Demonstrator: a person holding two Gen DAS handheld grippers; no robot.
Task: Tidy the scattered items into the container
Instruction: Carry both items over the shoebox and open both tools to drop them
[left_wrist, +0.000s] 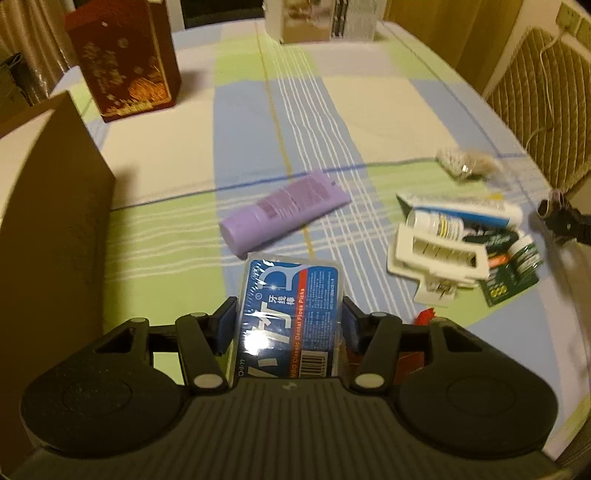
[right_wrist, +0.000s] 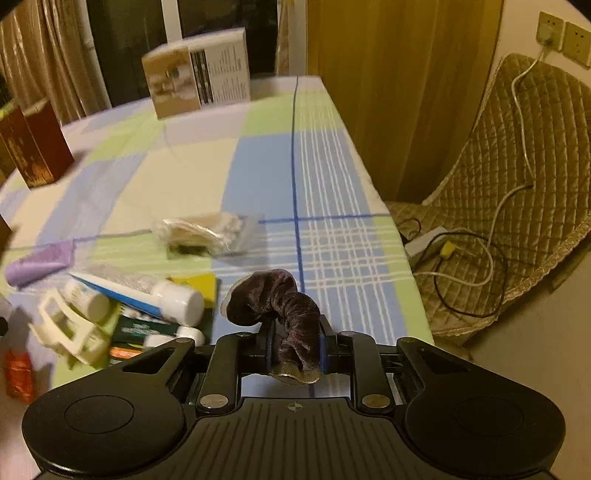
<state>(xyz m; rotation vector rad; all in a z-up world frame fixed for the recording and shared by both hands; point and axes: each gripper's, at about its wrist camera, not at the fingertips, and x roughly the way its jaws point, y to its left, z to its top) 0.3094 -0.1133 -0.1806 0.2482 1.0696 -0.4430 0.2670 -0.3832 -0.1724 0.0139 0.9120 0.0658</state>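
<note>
A floss box (left_wrist: 291, 317) is being pinched by the left gripper (left_wrist: 290, 325); a scrunchie (right_wrist: 280, 310) is being clamped in the right gripper (right_wrist: 295, 350), jaws nearly closed.

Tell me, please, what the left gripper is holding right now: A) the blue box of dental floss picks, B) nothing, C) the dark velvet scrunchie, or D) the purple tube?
A: the left gripper has its jaws shut on the blue box of dental floss picks.

Clear bag (right_wrist: 207, 232) motion-blurred, contents unreadable; brown box (left_wrist: 48, 221) cut off left.
</note>
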